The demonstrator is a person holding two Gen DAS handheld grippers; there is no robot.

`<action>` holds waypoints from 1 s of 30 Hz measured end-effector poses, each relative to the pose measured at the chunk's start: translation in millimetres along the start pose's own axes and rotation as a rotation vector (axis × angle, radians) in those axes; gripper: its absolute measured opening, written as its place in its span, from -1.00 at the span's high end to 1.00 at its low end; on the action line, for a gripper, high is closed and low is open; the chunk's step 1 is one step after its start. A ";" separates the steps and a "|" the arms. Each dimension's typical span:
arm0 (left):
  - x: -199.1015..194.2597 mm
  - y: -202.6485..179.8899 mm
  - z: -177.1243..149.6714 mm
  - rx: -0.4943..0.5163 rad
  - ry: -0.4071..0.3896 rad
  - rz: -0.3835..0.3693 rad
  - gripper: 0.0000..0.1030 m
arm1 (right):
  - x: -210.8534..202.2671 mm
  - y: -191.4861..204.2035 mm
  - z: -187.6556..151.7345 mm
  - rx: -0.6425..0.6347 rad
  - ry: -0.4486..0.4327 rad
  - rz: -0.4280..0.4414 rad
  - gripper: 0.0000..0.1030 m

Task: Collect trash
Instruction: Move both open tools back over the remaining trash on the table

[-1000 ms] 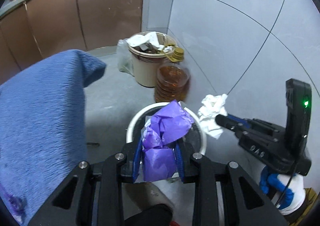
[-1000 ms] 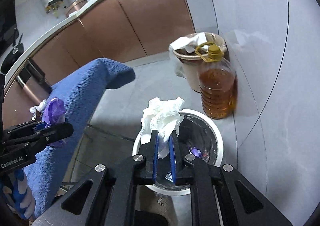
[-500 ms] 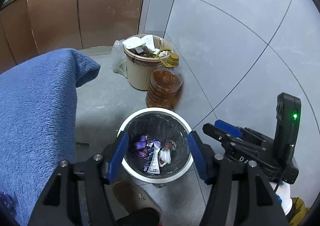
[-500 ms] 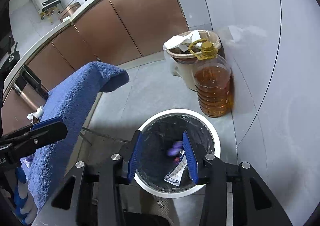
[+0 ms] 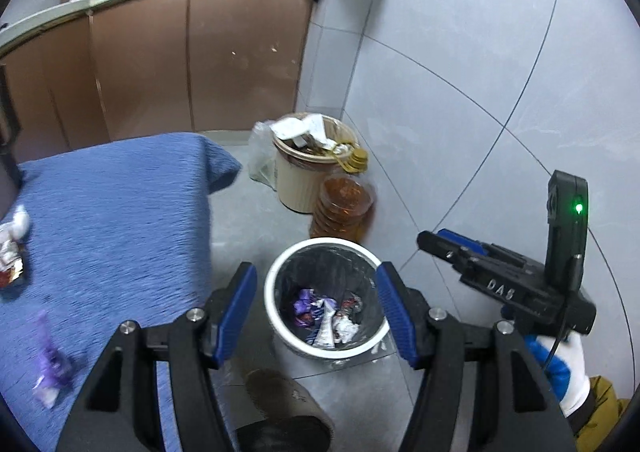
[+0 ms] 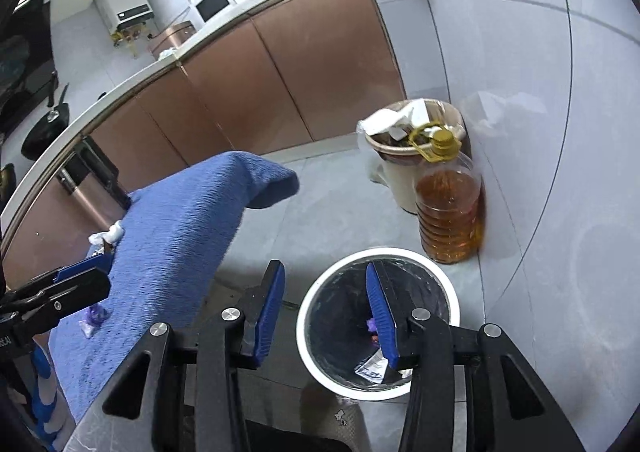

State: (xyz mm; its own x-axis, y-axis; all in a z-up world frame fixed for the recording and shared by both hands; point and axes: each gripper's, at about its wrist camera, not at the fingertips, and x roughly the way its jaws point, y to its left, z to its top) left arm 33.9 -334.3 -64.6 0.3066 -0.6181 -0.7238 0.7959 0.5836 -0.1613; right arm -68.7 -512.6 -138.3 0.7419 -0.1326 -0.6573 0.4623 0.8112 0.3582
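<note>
Both grippers, left (image 5: pixel 316 308) and right (image 6: pixel 326 308), hang spread and empty over the bin (image 5: pixel 280 328), where wrappers (image 5: pixel 324 316) already lie; next I'd swing to the blue towel (image 5: pixel 112 220), where 2 clumps of trash remain, the purple scrap (image 5: pixel 50 368) nearest, and pinch low so the cloth stays put.

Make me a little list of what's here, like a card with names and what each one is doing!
white bin: on the floor, holds purple and white wrappers
left tool: open, nothing between its fingers, above the white bin
right tool: open, empty, over the bin's edge
blue towel: draped over a surface beside the bin
trash on towel: purple wrapper, white and red scraps
oil bottle: upright by the wall, yellow cap
beige bin: behind the bottle, full of paper
</note>
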 end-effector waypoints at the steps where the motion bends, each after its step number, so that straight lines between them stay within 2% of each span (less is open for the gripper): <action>1: -7.6 5.3 -4.0 -0.008 -0.008 0.008 -0.17 | -2.9 4.2 -0.1 -0.006 -0.003 0.005 0.17; 9: -54.6 49.8 -33.8 -0.074 -0.070 0.093 -0.24 | -23.3 37.3 2.8 -0.064 -0.026 0.045 0.15; 18: -94.4 132.3 -74.3 -0.213 -0.103 0.194 -0.24 | -36.6 94.3 12.8 -0.165 -0.045 0.132 0.10; 23: -97.4 176.6 -90.3 -0.244 -0.076 0.258 -0.24 | -24.1 130.2 14.4 -0.218 -0.011 0.207 0.09; 30: -80.7 207.7 -106.5 -0.260 -0.010 0.249 -0.24 | 5.2 179.2 16.2 -0.294 0.043 0.278 0.09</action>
State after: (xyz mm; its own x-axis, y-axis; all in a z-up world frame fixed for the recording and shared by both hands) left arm 118.8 -107.1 -111.1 0.4803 -0.4447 -0.7560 0.5374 0.8304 -0.1470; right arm 25.9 -377.1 -66.9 0.7949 0.1338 -0.5918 0.0835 0.9420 0.3251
